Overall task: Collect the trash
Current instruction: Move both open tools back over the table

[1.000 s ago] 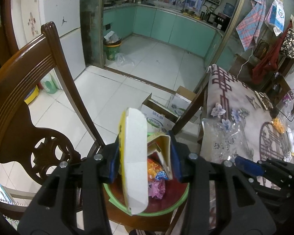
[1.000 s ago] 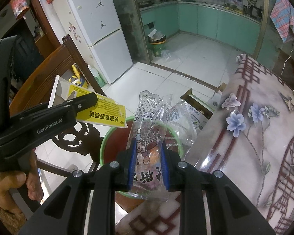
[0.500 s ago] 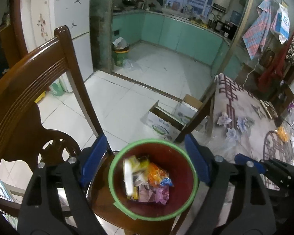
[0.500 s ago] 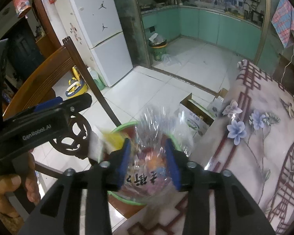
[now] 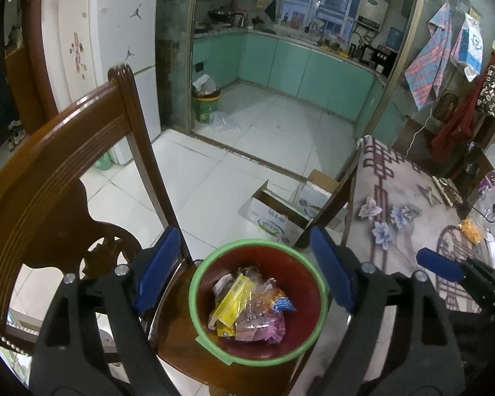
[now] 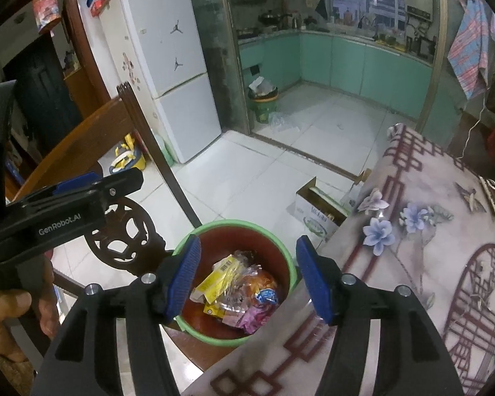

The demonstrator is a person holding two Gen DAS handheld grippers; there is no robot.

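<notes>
A red bin with a green rim (image 5: 194,307) (image 6: 280,250) stands on the wooden chair seat (image 5: 178,356). Inside lie a yellow box (image 5: 229,297) (image 6: 214,280) and crumpled clear and coloured wrappers (image 5: 264,316) (image 6: 250,300). My left gripper (image 5: 244,267) is open and empty just above the bin. My right gripper (image 6: 249,274) is open and empty above the bin too, at the table edge. The left gripper also shows in the right wrist view (image 6: 82,191), and a blue pad of the right gripper shows in the left wrist view (image 5: 439,264).
The carved chair back (image 5: 49,165) rises on the left. The table with a flowered cloth (image 5: 406,204) (image 6: 429,231) is on the right, with an orange scrap (image 5: 471,228) on it. An open cardboard box (image 5: 277,214) sits on the tiled floor. A green kitchen bin (image 5: 206,104) stands far back.
Both grippers opened. The yellow box dropped from the left gripper and the clear snack bag from the right gripper into the bin. Both grippers rose slightly.
</notes>
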